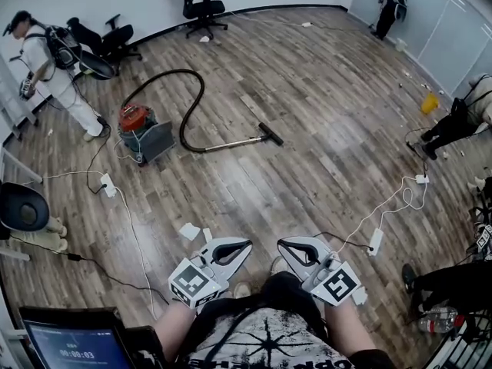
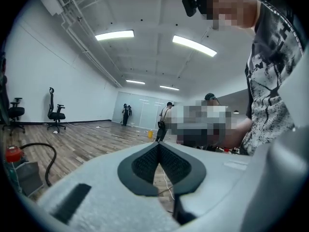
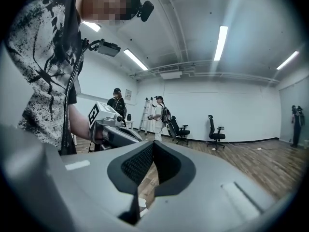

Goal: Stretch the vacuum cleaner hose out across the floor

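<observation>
A red and grey vacuum cleaner (image 1: 143,131) stands on the wooden floor at the far left. Its black hose (image 1: 192,106) loops up and round, then runs into a metal wand (image 1: 234,143) with a black floor nozzle (image 1: 270,134). The hose also shows at the left of the left gripper view as a black hose (image 2: 46,158) beside the red vacuum cleaner (image 2: 13,154). My left gripper (image 1: 247,244) and right gripper (image 1: 281,244) are held close to my body, tips facing each other, far from the vacuum. Both are shut with nothing between the jaws.
White cables and power strips (image 1: 108,184) (image 1: 376,241) lie across the floor. Black office chairs (image 1: 203,8) stand by the far wall. People stand at the left (image 1: 54,71), far right (image 1: 390,8) and right edge (image 1: 453,125). A yellow object (image 1: 429,102) sits on the floor.
</observation>
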The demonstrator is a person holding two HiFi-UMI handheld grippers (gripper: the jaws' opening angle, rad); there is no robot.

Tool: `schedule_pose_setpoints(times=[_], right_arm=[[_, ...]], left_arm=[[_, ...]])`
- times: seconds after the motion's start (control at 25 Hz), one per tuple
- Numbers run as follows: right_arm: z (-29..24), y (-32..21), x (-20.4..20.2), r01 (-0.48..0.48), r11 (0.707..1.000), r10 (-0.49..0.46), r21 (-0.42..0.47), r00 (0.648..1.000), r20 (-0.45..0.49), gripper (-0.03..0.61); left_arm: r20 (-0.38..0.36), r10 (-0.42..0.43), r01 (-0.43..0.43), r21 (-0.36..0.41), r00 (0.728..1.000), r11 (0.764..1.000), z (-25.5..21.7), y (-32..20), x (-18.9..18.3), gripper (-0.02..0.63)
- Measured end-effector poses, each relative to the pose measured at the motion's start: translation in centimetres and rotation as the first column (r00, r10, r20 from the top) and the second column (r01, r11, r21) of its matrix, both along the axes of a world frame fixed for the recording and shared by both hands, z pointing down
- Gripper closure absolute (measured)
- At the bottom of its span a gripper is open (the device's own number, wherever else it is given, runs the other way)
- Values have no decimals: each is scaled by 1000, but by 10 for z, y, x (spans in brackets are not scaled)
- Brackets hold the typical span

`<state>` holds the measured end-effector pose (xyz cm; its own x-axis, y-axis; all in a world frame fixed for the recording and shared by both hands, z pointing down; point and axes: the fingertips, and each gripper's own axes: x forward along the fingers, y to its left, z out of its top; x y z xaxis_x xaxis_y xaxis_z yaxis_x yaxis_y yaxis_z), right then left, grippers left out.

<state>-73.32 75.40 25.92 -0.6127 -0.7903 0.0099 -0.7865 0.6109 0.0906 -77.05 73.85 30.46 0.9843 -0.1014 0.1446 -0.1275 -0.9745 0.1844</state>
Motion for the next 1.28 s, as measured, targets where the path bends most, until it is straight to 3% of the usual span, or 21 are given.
schedule_pose_setpoints(times=[0.2, 0.52, 1.28], right_arm=[[7, -10, 16, 0, 1000, 0, -18, 1000, 13, 574], [6, -66, 52, 22, 1000, -22, -1, 999, 30, 574], [-9, -182, 216, 38, 999, -39, 30, 998, 55, 573]], left_arm=[[3, 2, -2, 4, 1000, 1000, 4, -6, 14, 612], [40, -32, 31, 18, 999, 999, 8, -58, 43, 612], [67, -20, 18, 25, 998, 1000, -13, -176, 217, 612]])
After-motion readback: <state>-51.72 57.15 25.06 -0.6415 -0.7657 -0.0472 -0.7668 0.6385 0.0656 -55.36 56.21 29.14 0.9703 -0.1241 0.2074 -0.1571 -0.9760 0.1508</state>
